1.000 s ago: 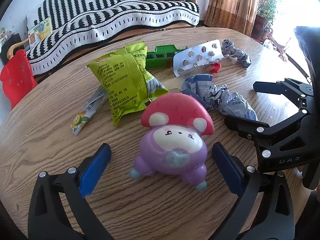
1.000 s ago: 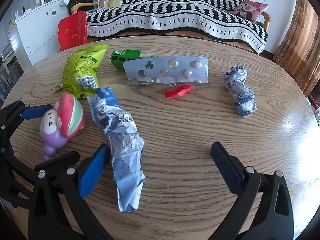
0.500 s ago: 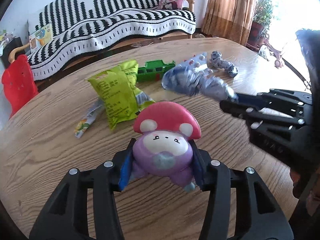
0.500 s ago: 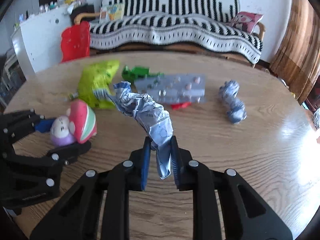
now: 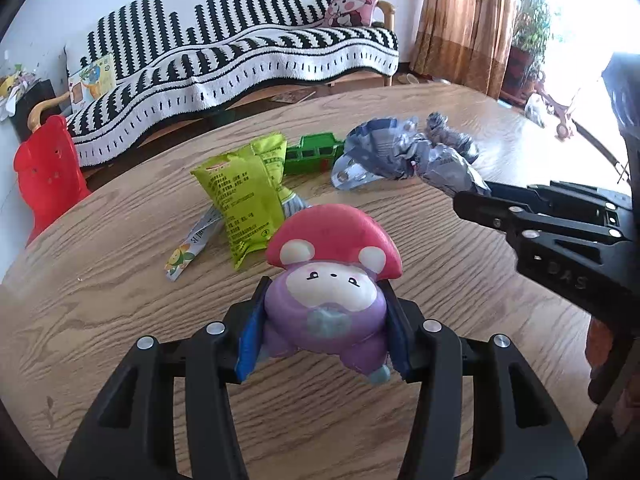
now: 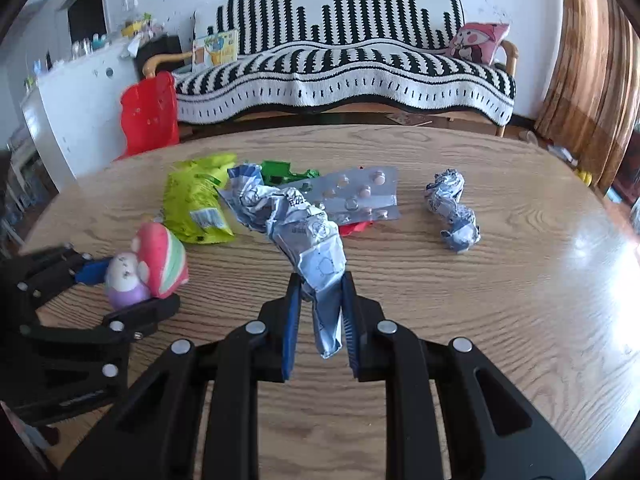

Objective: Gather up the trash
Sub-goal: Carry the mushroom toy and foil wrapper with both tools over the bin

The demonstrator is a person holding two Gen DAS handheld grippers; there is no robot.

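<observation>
Surface: round wood-grain table (image 6: 480,300) | Room: striped sofa (image 6: 344,68), red chair (image 6: 150,114), curtain (image 5: 460,20) | Left gripper (image 5: 324,328): clamped mushroom toy (image 5: 332,276) | Right gripper (image 6: 320,316): pinched crumpled wrapper (image 6: 296,228), raised above table | Remaining: green packet (image 6: 192,204), blister pack (image 6: 360,196), paper wad (image 6: 452,208)

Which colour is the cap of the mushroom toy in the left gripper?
Red with white spots; the mushroom toy shows best in the left wrist view.
</observation>
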